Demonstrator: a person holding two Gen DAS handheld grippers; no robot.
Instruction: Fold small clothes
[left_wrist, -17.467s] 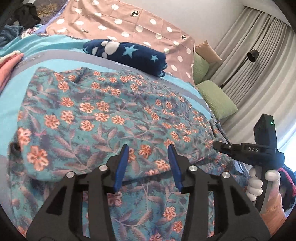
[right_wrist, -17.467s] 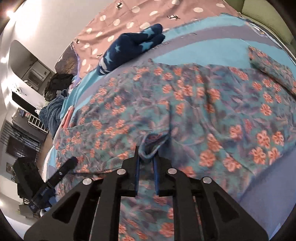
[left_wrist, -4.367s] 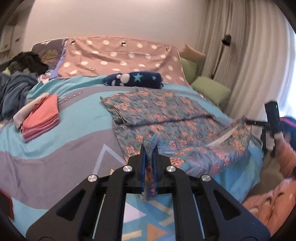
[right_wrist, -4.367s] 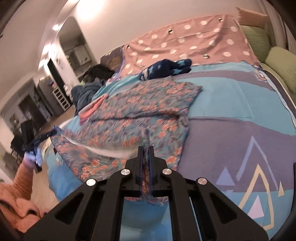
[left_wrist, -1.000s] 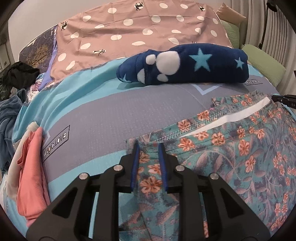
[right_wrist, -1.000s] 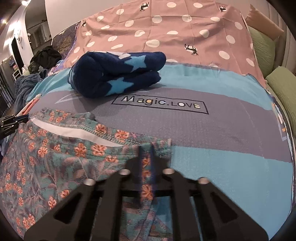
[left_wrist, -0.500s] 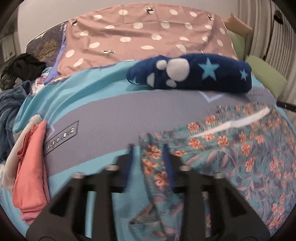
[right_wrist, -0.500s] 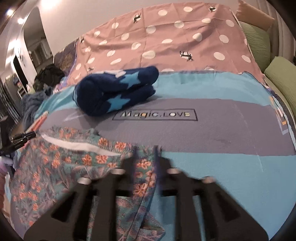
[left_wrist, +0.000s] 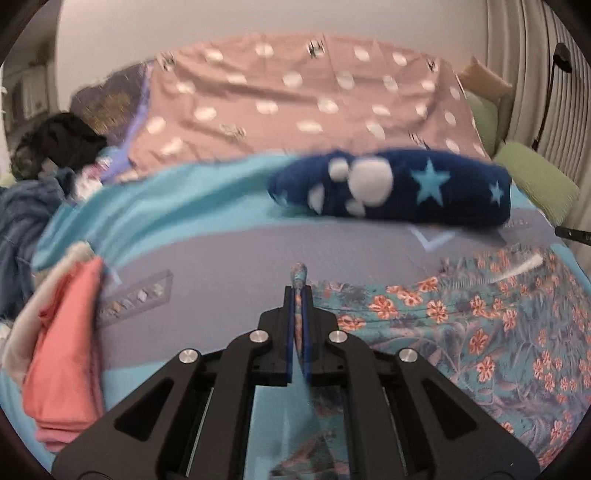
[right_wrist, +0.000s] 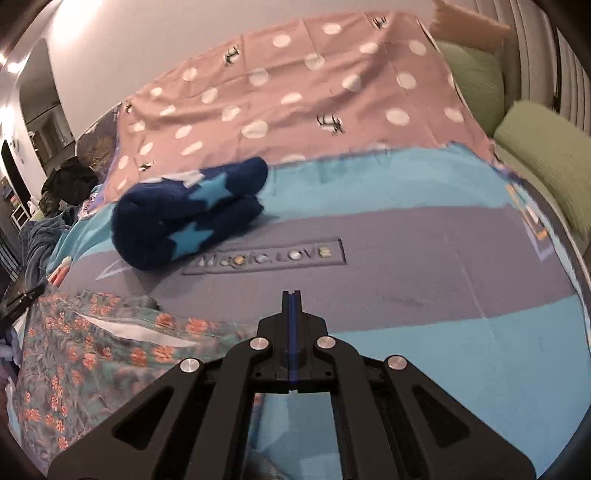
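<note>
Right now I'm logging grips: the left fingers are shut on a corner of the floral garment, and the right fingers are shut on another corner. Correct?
Not quite. The right gripper is shut but empty in the right wrist view. The left gripper does pinch the floral garment.

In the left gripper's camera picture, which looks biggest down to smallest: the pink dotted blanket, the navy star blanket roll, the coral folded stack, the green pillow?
1. Pink dotted blanket.
2. Navy star blanket roll.
3. Coral folded stack, which looks near the roll's size; being closer to the camera inflates it, so their order is unsure.
4. Green pillow.
</note>
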